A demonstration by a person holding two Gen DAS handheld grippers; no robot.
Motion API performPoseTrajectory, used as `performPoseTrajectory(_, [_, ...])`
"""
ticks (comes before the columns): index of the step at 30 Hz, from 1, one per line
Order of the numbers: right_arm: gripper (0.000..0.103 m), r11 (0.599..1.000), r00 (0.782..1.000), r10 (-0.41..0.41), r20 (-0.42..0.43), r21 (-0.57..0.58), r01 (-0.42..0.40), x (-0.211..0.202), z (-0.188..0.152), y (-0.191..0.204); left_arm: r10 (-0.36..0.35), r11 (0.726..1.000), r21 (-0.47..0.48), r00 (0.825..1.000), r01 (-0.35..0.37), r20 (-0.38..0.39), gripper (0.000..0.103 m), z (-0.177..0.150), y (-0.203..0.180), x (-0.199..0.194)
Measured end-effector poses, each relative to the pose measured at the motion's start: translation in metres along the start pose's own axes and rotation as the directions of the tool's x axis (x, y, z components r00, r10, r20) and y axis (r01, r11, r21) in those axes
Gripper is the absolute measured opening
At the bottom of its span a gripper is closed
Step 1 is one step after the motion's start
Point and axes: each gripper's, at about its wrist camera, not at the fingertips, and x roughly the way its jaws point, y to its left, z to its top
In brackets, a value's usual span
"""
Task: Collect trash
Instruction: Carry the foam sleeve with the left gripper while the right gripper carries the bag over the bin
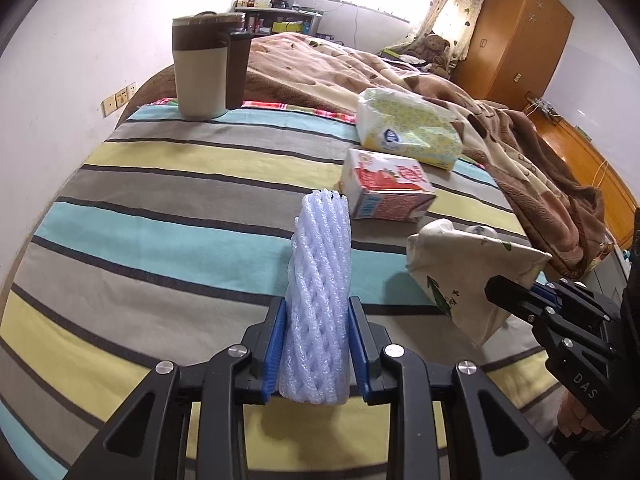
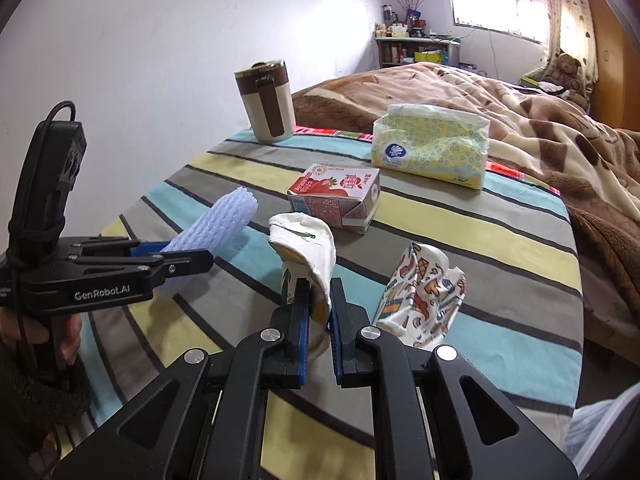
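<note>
We are in a bedroom, working over a striped sheet (image 1: pixel 168 208) at the foot of a bed, with a brown blanket (image 1: pixel 520 128) bunched along its far side and a window beyond. Our left gripper (image 1: pixel 318 344) is clamped on a pale blue foam net (image 1: pixel 320 280), a rolled tube standing up between the blue pads and squeezed at its lower half. Our right gripper (image 2: pixel 320 312) is clamped tight on a crushed white paper cup (image 2: pixel 306 256) with green print, its pads nearly meeting through the flattened wall. Both pieces look lifted just off the sheet, though we cannot be sure of the gap. Other trash lies loose: a second crushed cup (image 2: pixel 422 300) with a colourful pattern just right of the held one, and a red juice carton (image 2: pixel 336 200) further back. A tissue pack (image 2: pixel 432 148) and a brown-and-cream mug (image 2: pixel 266 106) stand beyond; these look like keepers, not trash. No bin shows in either view. To do this step well, we judge that both grips should stay firm, since foam and thin paper slip easily, and that we should lift straight up before swinging away, so the held cup does not knock its patterned neighbour.
</note>
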Motion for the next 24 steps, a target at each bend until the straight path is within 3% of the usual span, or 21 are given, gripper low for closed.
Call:
performPoseTrajectory(9, [0.009, 0.998, 0.998, -0.006, 0.068, 0.057, 0.002, -0.032, -0.007, -0.003, -0.030, 0.999, 0.031, 0.999, 0.029, 0.044, 0.030, -0.016, -0.025, -0.033])
performPoseTrajectory(24, [0.009, 0.985, 0.981, -0.089, 0.173, 0.159, 0.061, -0.091, -0.029, -0.023, -0.093, 0.989, 0.125, 0.989, 0.079, 0.112, 0.030, -0.038, -0.082, -0.081])
